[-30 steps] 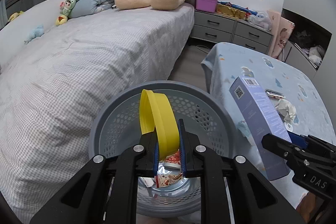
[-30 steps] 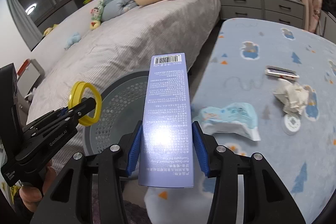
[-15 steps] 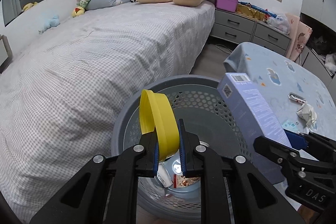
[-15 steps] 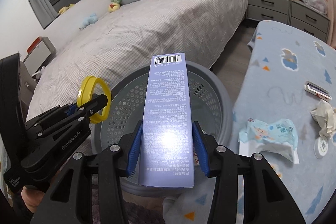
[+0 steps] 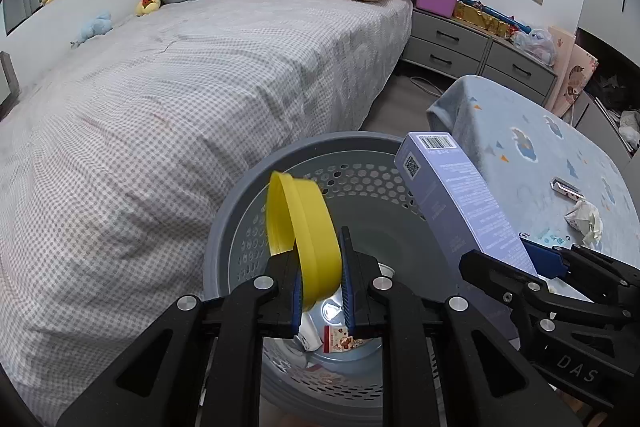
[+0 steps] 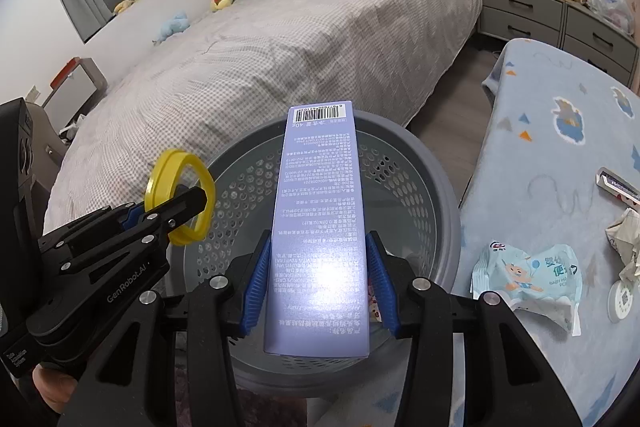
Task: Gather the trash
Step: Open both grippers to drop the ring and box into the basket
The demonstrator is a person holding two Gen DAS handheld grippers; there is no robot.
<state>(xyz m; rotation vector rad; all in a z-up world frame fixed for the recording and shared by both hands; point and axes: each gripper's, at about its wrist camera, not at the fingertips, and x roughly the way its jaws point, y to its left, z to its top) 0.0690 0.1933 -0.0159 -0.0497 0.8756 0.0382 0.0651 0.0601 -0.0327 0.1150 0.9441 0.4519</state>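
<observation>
left claw (image 5: 320, 283) gripping yellow ring (image 5: 304, 227), right claw (image 6: 318, 287) gripping box (image 6: 320, 227)

My basket (image 5: 240, 203) sits between the bed (image 5: 180, 75) on the left and the table (image 5: 560, 155) on the right; wrappers (image 5: 340, 337) lie in it.

A grey perforated basket (image 6: 436, 187) stood between the bed and the bench, with a few wrappers (image 5: 338, 337) lying in its bottom. A yellow ring (image 5: 304, 227), pinched on edge, was held over the basket's near left side. A tall lavender box (image 6: 318, 227) with a barcode at its far end was held lengthwise above the basket's opening. On the bench to the right lay a pale blue wipes packet (image 6: 528, 275), a crumpled tissue (image 5: 584, 221) and a small flat wrapper (image 5: 565, 185).
</observation>
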